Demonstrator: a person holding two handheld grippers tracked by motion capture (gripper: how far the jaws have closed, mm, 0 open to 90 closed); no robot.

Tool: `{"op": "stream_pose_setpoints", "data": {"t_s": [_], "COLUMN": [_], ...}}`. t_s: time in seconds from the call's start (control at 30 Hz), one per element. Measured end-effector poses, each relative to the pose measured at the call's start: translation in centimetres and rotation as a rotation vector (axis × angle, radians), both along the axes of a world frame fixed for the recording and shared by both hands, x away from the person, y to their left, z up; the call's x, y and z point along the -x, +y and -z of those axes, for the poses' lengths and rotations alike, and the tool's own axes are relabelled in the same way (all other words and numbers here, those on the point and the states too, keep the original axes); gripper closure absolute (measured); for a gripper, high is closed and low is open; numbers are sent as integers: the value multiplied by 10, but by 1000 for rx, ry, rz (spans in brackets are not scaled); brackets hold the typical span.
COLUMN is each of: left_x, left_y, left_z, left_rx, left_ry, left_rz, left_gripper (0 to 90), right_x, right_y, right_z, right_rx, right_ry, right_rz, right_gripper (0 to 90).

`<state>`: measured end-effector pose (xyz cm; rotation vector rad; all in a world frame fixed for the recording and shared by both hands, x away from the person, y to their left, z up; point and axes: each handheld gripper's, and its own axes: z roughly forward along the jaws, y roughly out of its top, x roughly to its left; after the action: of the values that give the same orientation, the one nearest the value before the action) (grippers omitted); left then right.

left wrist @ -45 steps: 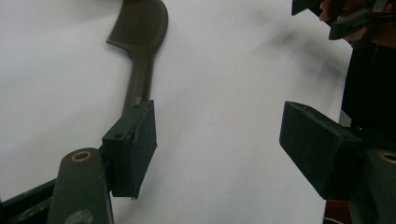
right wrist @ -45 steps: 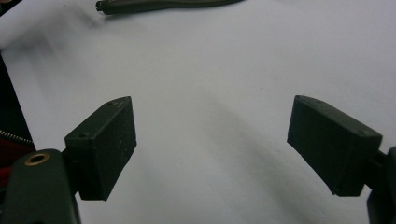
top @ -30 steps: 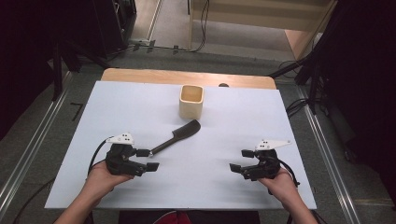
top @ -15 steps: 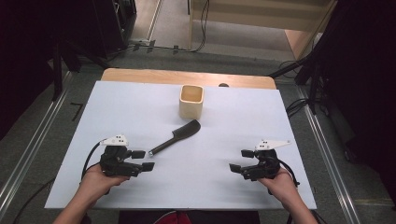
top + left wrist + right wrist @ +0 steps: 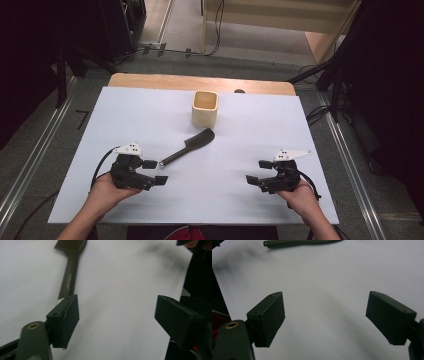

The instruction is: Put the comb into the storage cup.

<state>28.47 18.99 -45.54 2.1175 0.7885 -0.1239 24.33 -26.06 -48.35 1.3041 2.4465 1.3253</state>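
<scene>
My left fingers [image 5: 155, 172] have just been opening, now wide apart, nothing between them; the comb [image 5: 188, 146] lies flat on the counter [image 5: 250, 130], handle tip just beyond one pad. Right fingers [image 5: 257, 171] also apart, empty, well off to the side.

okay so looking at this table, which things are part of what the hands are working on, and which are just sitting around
Part of the work:
- black comb, its handle end just off the left gripper, whose jaws have just been opening with nothing between them
- beige cup behind the comb, likely its holder

Just lying about:
- cables on the floor
- right gripper, open and idle
</scene>
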Motion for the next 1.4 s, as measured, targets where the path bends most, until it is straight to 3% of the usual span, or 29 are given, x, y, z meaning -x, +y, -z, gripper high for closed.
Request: {"op": "stream_pose_setpoints", "data": {"t_s": [0.13,0.3,0.6,0.8,1.03,1.1,1.4], "left_x": [-7,-14,-36,-50,-66,-71,-72], "left_y": [-5,-4,-9,-13,-22,-26,-29], "left_z": [-10,-15,-25,-25,-20,-19,-12], "left_rx": [26,53,12,16,-34,-31,-46], "left_ry": [-30,-10,-60,-61,-63,-57,-55], "left_rz": [13,3,-8,-3,-15,-15,-22], "left_gripper": [200,219,219,220,224,229,243], "right_x": [0,0,0,0,0,-1,0], "right_y": [0,0,0,0,0,-1,-1], "right_z": [0,1,0,0,0,0,0], "right_rx": [1,4,2,4,4,4,6], "right_ry": [2,1,3,3,2,0,-2], "right_rz": [2,-1,4,5,5,4,4], "right_gripper": [138,138,138,138,138,138,138]}}
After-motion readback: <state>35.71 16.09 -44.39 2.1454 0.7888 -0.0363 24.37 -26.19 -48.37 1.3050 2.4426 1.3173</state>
